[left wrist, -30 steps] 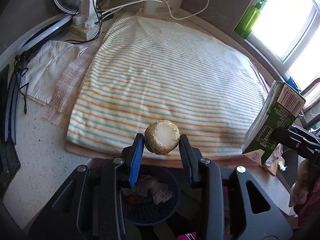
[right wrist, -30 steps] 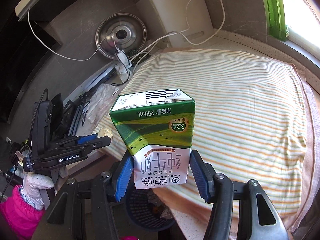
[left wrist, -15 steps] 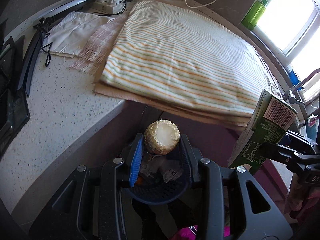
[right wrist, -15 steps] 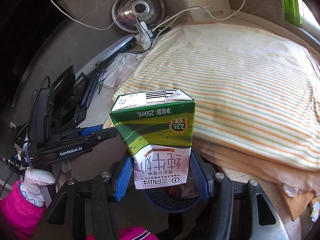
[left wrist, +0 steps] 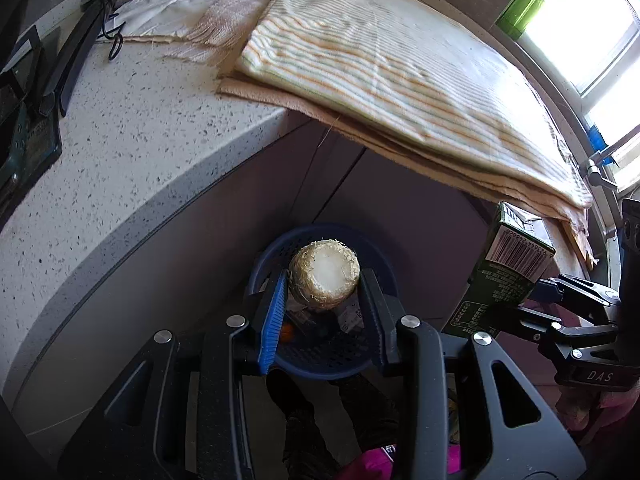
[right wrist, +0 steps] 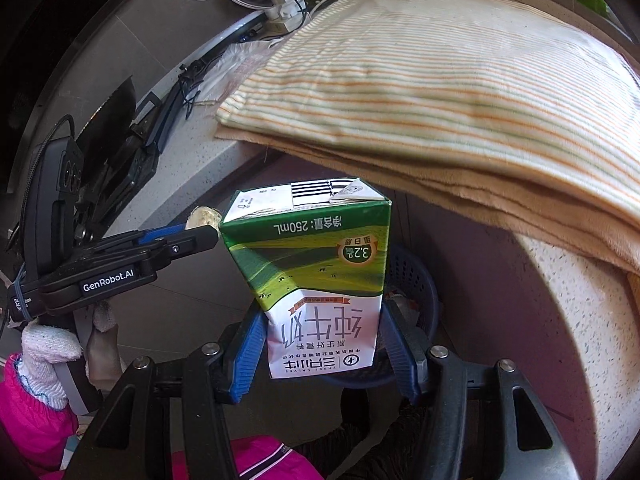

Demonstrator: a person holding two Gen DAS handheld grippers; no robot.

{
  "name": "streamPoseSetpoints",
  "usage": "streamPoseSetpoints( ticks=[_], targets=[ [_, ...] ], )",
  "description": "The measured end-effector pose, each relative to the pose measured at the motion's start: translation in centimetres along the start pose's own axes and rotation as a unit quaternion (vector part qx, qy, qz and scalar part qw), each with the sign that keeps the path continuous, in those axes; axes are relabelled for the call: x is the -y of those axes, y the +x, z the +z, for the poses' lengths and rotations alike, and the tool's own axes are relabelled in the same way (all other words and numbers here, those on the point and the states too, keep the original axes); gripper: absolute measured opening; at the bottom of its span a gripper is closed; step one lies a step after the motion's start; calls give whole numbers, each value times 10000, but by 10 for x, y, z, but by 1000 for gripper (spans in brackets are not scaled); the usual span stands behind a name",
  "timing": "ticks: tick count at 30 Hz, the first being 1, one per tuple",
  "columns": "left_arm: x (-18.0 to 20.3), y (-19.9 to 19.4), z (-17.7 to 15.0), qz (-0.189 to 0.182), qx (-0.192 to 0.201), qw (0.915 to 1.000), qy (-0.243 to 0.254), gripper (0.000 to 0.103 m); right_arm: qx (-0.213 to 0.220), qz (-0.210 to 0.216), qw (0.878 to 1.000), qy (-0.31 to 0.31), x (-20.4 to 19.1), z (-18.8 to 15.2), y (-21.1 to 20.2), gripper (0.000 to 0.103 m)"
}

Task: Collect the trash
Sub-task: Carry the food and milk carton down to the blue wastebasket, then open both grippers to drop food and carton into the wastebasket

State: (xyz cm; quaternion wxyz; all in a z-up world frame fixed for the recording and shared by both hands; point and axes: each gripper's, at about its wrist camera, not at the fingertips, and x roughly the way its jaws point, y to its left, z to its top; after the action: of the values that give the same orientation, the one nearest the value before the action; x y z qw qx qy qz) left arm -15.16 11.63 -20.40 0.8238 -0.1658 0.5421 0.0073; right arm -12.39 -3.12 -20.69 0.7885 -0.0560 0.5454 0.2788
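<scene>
Speckled counter (left wrist: 120,128), at 10 o'clock in the left wrist view, with its rounded edge running down to 8 o'clock; a second ago it filled the lower frame, and now both grippers hang past its edge, over the floor. Striped folded cloth (left wrist: 380,64) at 1 o'clock lies on the counter over a tan layer, overhanging the edge. A window at 2 o'clock lights the room; a green bottle (left wrist: 522,10) stands on its sill.

Blue basket (left wrist: 320,356), centre, sits below the counter and already holds scraps; earlier only its rim showed. Judged from this, the carry is nearly done and release is the step in hand.

Milk carton (right wrist: 316,280), upside down and dented at the waist, is clamped by the jaws of the right gripper (right wrist: 324,344), just above the basket (right wrist: 416,280) at 4 o'clock.

Round fibrous stub (left wrist: 324,274), its pale cut face toward the camera, is pinched in the narrow jaws of the left gripper (left wrist: 324,304), directly over the basket.
</scene>
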Motion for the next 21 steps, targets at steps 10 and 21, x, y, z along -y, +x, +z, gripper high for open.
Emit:
streamPoseSetpoints(
  ticks=[10,21],
  targets=[
    [-7,36,-24,85,-358,9993,-94,36,-250,-194,9994,129,11,-18,32,59],
    [-6,73,-31,123,-631,9978,-172,36,-367,-394,9981,288,21,-24,61,59]
  ],
)
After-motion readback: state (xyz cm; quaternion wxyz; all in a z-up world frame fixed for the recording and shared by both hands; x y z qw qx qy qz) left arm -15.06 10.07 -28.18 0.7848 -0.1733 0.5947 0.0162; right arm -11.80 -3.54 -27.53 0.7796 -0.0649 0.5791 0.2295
